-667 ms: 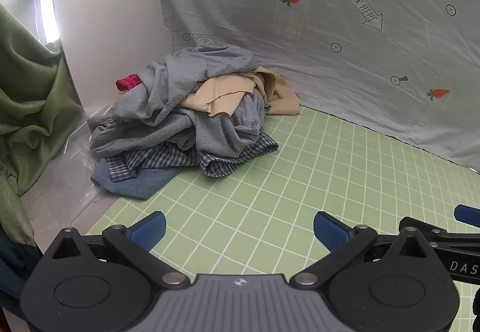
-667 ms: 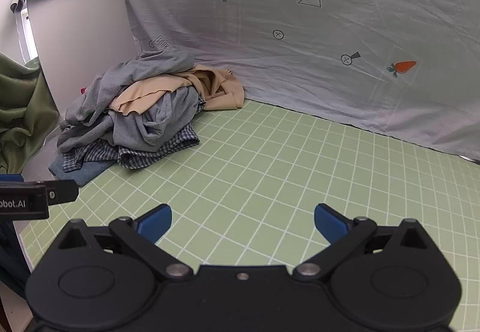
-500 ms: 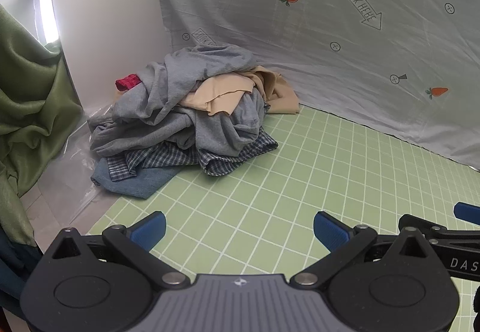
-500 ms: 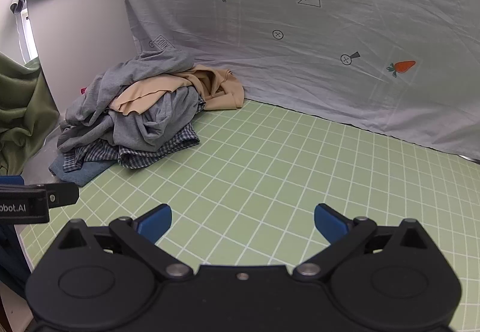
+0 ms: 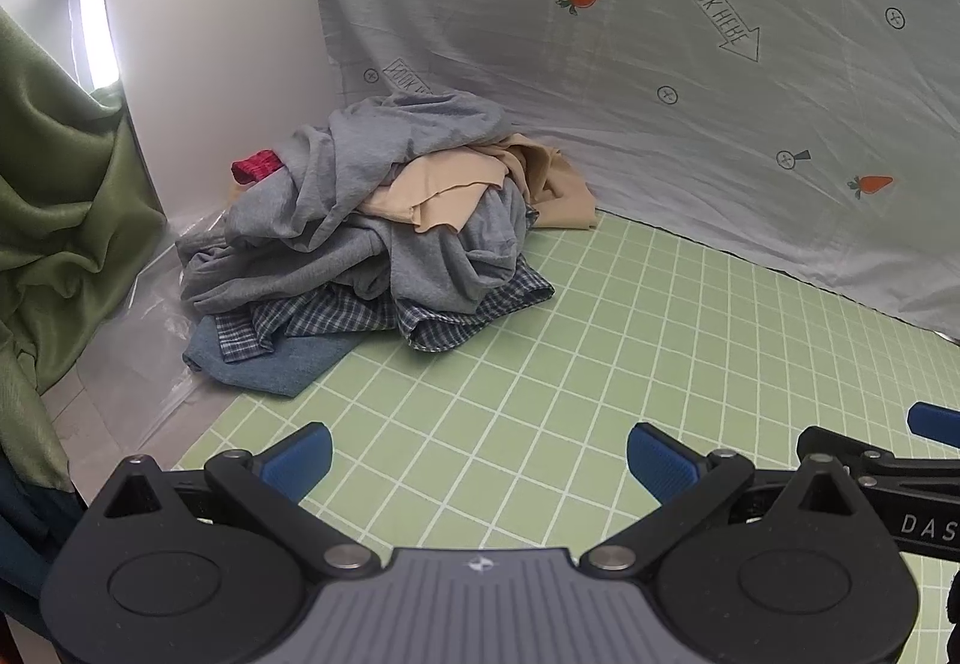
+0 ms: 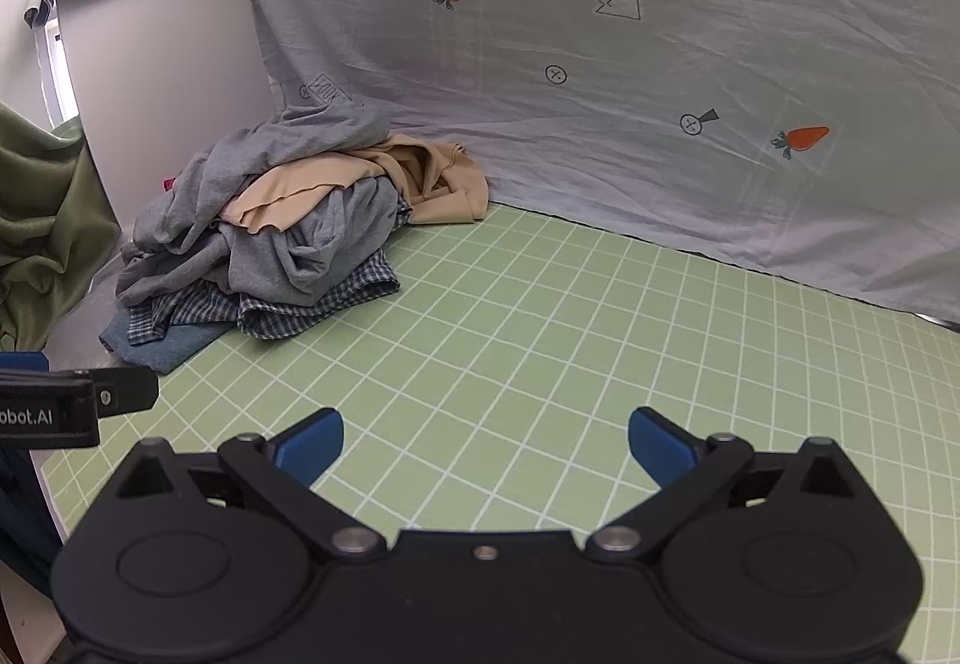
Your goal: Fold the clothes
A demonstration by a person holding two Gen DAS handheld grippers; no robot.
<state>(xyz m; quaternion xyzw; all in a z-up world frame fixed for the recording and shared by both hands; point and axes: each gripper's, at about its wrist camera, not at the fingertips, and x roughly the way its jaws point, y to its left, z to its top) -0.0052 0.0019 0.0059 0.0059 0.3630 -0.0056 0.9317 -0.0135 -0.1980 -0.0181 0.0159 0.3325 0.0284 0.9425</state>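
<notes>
A pile of clothes [image 5: 384, 238] lies at the far left of the green grid mat [image 5: 570, 364]: grey garments on top, a beige one [image 5: 444, 184], a blue checked shirt [image 5: 372, 316], denim [image 5: 270, 358] at the bottom and a bit of red [image 5: 257, 166] behind. The pile also shows in the right wrist view [image 6: 288, 250]. My left gripper [image 5: 479, 460] is open and empty, above the mat's near edge, well short of the pile. My right gripper [image 6: 485, 445] is open and empty over the mat, to the right of the left one.
A grey sheet [image 5: 660, 64] with carrot and arrow prints hangs behind the mat. A white cabinet [image 5: 210, 34] stands behind the pile with cloth on top. Green fabric [image 5: 54, 220] hangs at the left. The right gripper's finger shows at the left view's edge [image 5: 888, 460].
Both grippers have barely drifted; the pile has not moved and both jaws stay open.
</notes>
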